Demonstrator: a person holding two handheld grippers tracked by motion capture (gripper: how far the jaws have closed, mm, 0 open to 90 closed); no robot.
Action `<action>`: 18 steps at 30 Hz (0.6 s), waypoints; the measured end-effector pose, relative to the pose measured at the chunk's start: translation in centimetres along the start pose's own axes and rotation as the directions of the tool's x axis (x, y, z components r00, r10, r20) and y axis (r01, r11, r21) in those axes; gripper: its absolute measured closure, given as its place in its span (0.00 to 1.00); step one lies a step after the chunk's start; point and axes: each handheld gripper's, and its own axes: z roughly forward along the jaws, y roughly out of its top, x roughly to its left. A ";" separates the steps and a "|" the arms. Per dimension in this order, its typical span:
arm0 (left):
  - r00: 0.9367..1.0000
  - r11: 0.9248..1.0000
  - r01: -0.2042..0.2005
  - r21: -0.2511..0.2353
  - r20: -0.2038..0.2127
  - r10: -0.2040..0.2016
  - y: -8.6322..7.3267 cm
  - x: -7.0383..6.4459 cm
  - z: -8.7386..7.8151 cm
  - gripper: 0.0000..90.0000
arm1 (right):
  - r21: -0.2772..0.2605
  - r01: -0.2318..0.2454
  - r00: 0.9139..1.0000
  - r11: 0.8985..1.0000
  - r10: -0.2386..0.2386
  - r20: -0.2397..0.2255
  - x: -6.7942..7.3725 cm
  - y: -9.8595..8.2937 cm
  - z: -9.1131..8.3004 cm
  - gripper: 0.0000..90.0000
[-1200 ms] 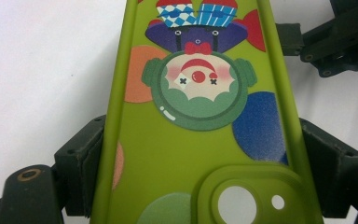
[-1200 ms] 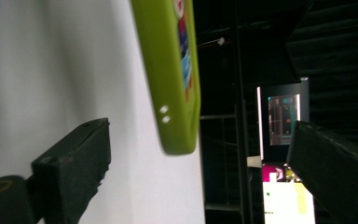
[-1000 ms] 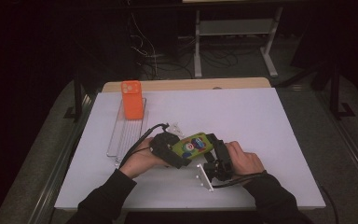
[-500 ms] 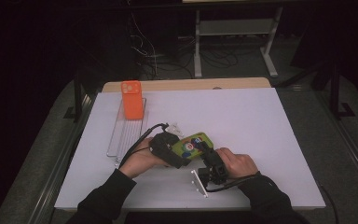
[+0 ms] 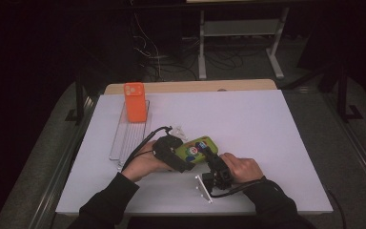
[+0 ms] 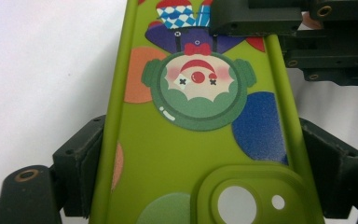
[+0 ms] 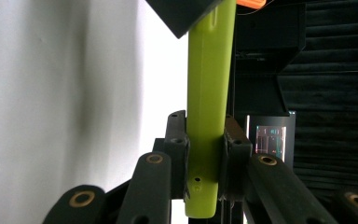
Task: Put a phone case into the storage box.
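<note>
Both tongs grip one green phone case (image 5: 196,149), held just above the near-centre of the white tabletop (image 5: 267,129). Left tongs (image 5: 181,160): in the left gripper view the two black jaws press against the long edges of the green phone case (image 6: 200,130), one on each side, near the camera cut-out end; closed on the case across its width. The case's printed back faces the camera: a clown face in a dark green ring, with orange, blue and green spots around it. Right tongs (image 5: 209,156): in the right gripper view the green phone case (image 7: 208,107) is seen edge-on, standing between the jaws, which clamp its front and back faces at one end; closed on the case across its thickness. In the left gripper view the right tongs (image 6: 261,18) sit at the far end of the case, over the clown's body. High view: the person's hands meet at the case, left hand (image 5: 145,162) from the left, right hand (image 5: 240,167) from the right, with cables trailing back from each. Well apart, at the far left of the tabletop, an orange phone case (image 5: 135,102) stands upright at the far end of a clear slotted rack (image 5: 128,138). A small clear stand (image 5: 178,131) lies on the tabletop just beyond the left tongs.
</note>
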 end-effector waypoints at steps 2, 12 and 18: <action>1.000 1.000 -0.005 -0.004 -0.006 0.005 0.1 0.0 -0.2 0.13 | -0.002 0.002 1.000 1.000 -0.002 -0.003 -0.1 -0.1 0.0 0.84; 1.000 1.000 0.022 -0.013 0.021 -0.021 -0.2 0.8 -0.7 0.00 | 0.033 -0.040 0.999 0.999 0.040 0.007 -0.4 -1.1 0.3 0.84; 1.000 1.000 0.023 -0.011 0.019 -0.023 -0.4 1.0 -0.7 0.00 | 0.064 -0.095 0.995 0.993 0.097 -0.025 -0.8 -2.1 0.4 0.84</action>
